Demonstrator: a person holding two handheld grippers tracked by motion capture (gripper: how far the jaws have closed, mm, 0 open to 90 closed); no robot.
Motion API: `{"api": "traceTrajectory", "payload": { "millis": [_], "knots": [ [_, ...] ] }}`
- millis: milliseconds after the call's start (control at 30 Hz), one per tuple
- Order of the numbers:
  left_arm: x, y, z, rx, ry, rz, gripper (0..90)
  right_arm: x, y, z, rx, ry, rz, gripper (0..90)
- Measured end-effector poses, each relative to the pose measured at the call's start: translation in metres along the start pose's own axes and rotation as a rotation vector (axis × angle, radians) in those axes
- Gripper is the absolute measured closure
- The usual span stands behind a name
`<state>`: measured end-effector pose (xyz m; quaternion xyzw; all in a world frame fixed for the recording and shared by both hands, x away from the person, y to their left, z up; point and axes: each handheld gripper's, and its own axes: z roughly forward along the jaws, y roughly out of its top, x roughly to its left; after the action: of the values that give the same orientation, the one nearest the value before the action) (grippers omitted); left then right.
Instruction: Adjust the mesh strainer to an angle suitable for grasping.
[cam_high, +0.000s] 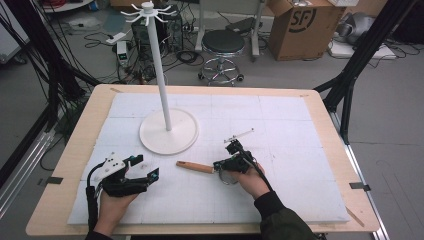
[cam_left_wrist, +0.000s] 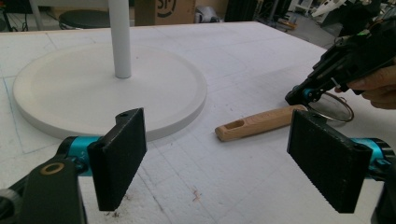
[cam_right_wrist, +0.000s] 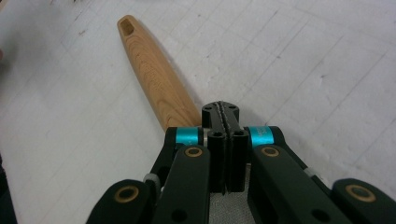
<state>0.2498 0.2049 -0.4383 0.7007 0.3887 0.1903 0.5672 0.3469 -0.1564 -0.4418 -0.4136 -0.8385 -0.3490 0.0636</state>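
A: Which step is in hand?

B: The pick-up, I judge. In the right gripper view the right gripper has its jaws pressed together over the metal end of a small strainer, just where the wooden handle ends. In the high view the strainer lies on the mat at lower centre, handle pointing left, and the right gripper sits on its ring end.

A: Is the grip certain?

B: The jaws look closed on the rim or neck, but the metal between the pads is mostly hidden, so I take it as likely rather than sure.

A: And the other hand?

B: The left gripper rests at lower left in the high view, jaws spread wide and holding nothing. Its own view looks between the pads toward the strainer handle and wire ring at right.

A: What does the next move call for?

B: Probably a level lift, then a carry to the white hook stand at upper centre, lining up the slot in the handle with a hook at the top.

A: The surface and room?

B: A white foam mat covers a wooden table. Beyond, on a grey floor, stand a black stool and a cardboard box, with cables at upper left.
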Motion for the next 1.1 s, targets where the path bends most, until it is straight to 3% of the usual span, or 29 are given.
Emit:
{"api": "traceTrajectory", "payload": {
  "millis": [567,633,667,700,800,1000,1100],
  "knots": [
    [0.000,0.000,0.000,-0.003,0.002,-0.003,20.4,0.008,-0.017,-0.010,0.028,0.034,-0.001,89.8],
    [0.000,0.000,0.000,-0.004,0.002,-0.003,20.4,0.009,-0.017,-0.012,0.004,0.012,-0.007,89.8],
    [0.000,0.000,0.000,-0.003,0.002,-0.002,20.4,0.009,-0.015,-0.016,-0.054,0.021,-0.002,89.9],
    [0.000,0.000,0.000,-0.002,0.002,-0.002,20.4,0.009,-0.015,-0.016,-0.054,0.021,-0.002,89.9],
    [0.000,0.000,0.000,0.000,0.002,-0.001,20.4,0.015,-0.012,-0.018,-0.112,0.085,-0.004,89.9],
    [0.000,0.000,0.000,-0.004,0.001,-0.002,20.4,0.042,-0.004,0.000,-0.090,0.168,-0.041,89.9],
    [0.000,0.000,0.000,-0.001,-0.001,-0.002,20.4,0.050,-0.003,0.013,-0.073,0.186,-0.051,89.8]
  ]
}}
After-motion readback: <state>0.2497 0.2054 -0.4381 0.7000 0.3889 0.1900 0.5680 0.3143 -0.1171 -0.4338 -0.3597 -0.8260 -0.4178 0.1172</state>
